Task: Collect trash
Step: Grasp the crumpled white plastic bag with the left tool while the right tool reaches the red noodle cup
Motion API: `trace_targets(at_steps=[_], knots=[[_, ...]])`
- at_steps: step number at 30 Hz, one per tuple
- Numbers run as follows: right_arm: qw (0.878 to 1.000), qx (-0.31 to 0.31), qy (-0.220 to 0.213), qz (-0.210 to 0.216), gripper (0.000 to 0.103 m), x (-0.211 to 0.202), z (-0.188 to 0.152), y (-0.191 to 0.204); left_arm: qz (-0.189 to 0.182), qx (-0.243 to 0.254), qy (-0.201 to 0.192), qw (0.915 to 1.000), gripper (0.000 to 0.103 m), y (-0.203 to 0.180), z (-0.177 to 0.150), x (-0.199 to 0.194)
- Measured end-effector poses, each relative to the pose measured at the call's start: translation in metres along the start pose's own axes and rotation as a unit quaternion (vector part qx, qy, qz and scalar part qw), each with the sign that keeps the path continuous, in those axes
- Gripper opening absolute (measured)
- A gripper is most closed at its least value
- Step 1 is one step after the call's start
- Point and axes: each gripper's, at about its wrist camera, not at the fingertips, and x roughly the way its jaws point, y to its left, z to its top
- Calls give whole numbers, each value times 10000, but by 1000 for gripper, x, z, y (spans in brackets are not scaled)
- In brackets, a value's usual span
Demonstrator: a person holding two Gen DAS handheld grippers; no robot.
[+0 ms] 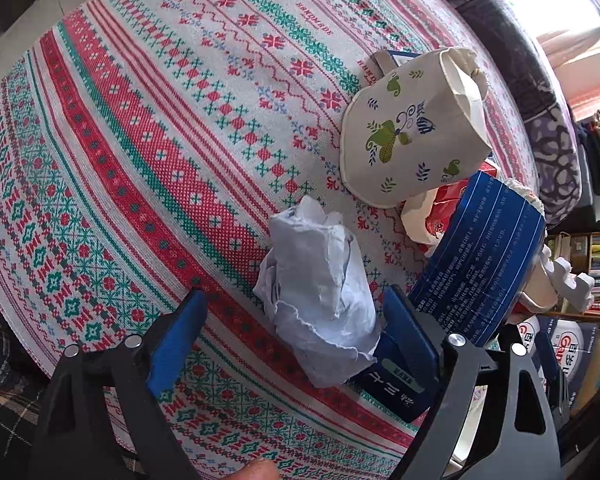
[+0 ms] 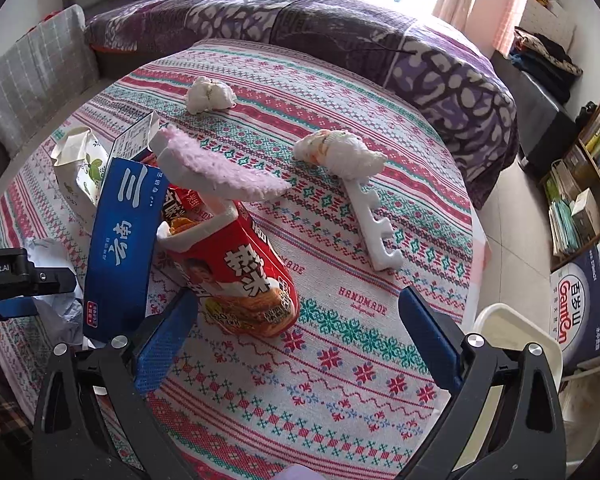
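A crumpled pale-blue paper wad (image 1: 320,300) lies on the patterned tablecloth (image 1: 140,160), on top of a small dark-blue carton (image 1: 396,388). My left gripper (image 1: 300,312) points down over it, open, with the wad between its blue pads; the right pad is close to it and the left pad stands apart. My right gripper (image 2: 300,332) is open over the cloth with nothing between its fingers. Just beyond its left finger a red noodle cup (image 2: 244,276) lies tilted with its lid (image 2: 220,168) peeled up. Two tissue wads (image 2: 210,94) (image 2: 340,152) lie farther off.
A tall blue box (image 2: 120,248) leans beside the cup, with a printed cloth bag (image 1: 412,128) behind it. A white foam comb-shaped piece (image 2: 376,232) lies on the cloth. A white bin (image 2: 516,332) stands off the table's right edge. Beyond are a purple bed (image 2: 420,60) and bookshelf (image 2: 596,152).
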Motion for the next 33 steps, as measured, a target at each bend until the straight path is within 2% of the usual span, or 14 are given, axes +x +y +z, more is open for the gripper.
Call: trace_targets(at_steps=[2, 4, 6, 8, 13, 16, 18, 22, 29, 33], knots=[[9999, -39, 49, 113, 93, 10, 5, 4, 17, 178, -49, 9998, 68, -5, 3, -1], [9996, -83, 135, 240, 86, 16, 9, 7, -27, 226, -60, 9997, 65, -8, 6, -1], [9988, -128, 268, 400, 69, 21, 11, 12, -104, 240, -57, 9996, 61, -11, 10, -3], [9984, -149, 328, 424, 63, 23, 11, 15, -188, 225, -20, 9996, 60, -9, 14, -5], [9977, 39, 430, 516, 64, 24, 13, 10, -281, 208, -1, 9994, 60, -10, 21, -10], [9960, 300, 495, 678, 72, 21, 11, -1, -299, 281, -94, 9991, 52, 9, 16, -8], [9953, 407, 486, 736, 84, 17, 8, -8, -275, 338, -141, 9990, 49, 13, 15, -8], [9950, 507, 447, 731, 86, 8, 2, -20, -341, 294, -238, 9987, 47, 5, 8, -21], [9929, 730, 432, 831, 87, 10, 2, -31, -569, 469, -924, 9930, 47, -4, 23, -84], [9957, 355, 455, 729, 87, 13, 0, -18, -473, 805, -1324, 9868, 47, -21, 37, -118]])
